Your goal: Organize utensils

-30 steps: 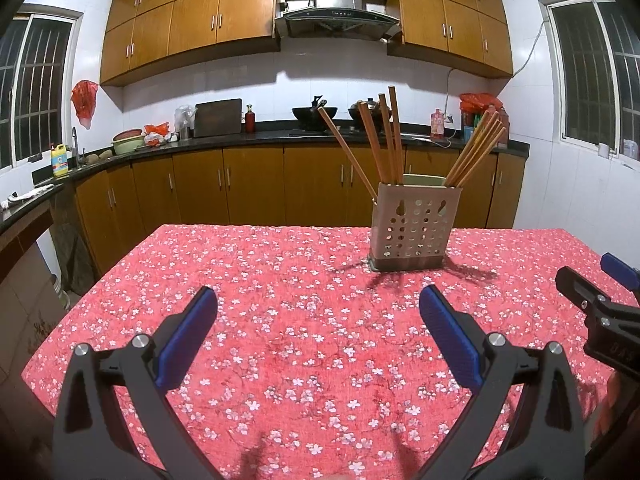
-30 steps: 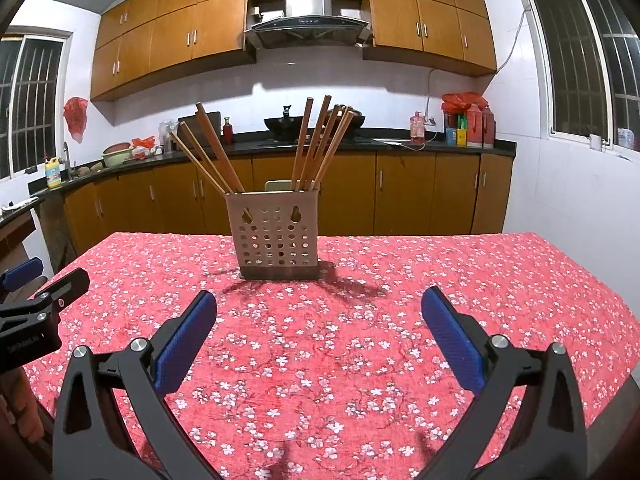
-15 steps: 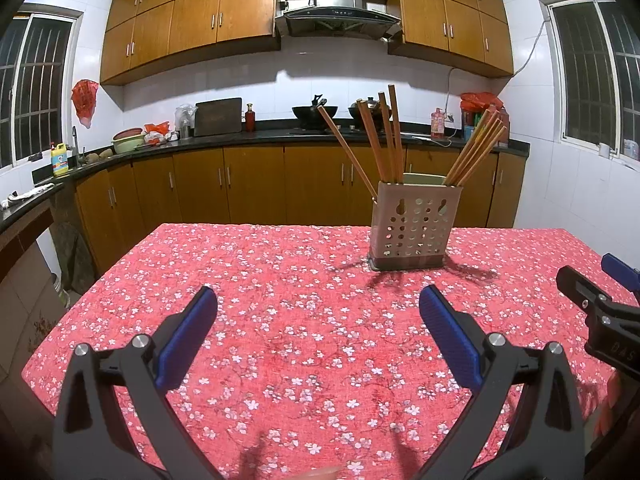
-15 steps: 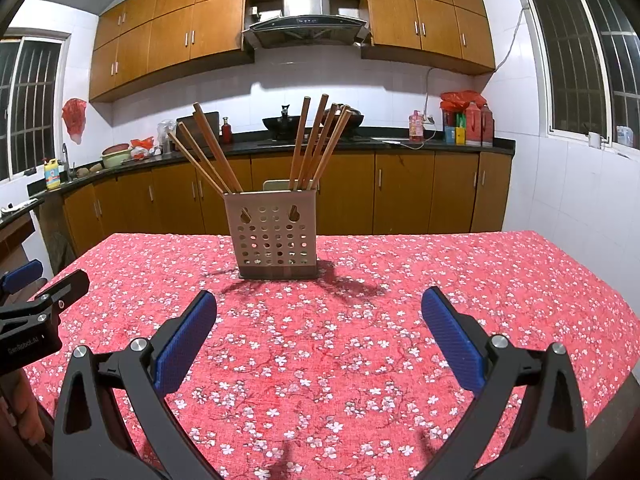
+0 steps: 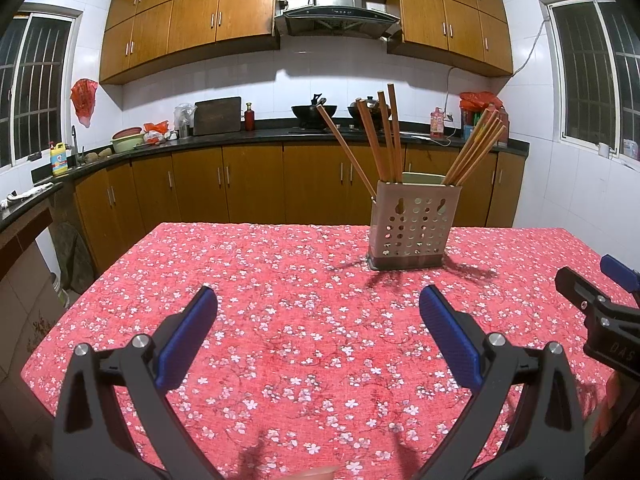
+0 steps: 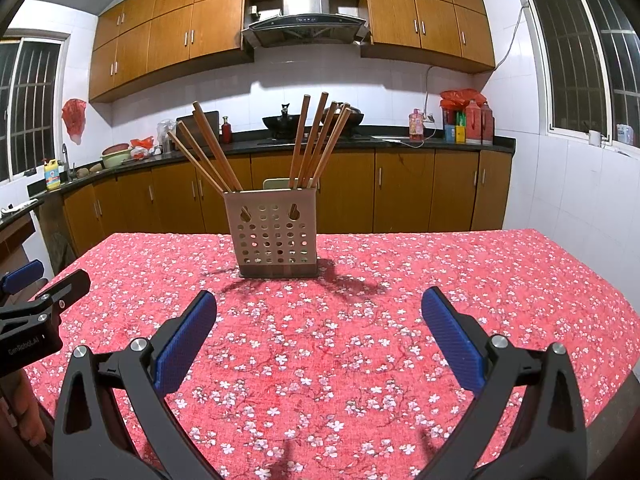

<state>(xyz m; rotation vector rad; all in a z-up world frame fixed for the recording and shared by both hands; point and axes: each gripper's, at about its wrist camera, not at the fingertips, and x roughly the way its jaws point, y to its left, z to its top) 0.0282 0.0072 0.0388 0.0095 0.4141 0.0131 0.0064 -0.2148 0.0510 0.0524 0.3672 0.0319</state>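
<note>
In the middle of the frame, a bit right of center in the left wrist view, the perforated holder [image 5: 414, 226] stands upright on the red flowery tablecloth [image 5: 280, 320], with chopsticks [image 5: 384, 136] fanned out of it in two bunches. Left gripper [image 5: 318, 310] is spread wide, holding nothing, and so is the right gripper [image 6: 319, 312]; both are well short of the holder.

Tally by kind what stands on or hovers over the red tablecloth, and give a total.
Chopsticks: 8, though some overlap
Perforated holder: 1
Tools: 2, the left tool and the right tool, both open and empty
Total: 11
</note>
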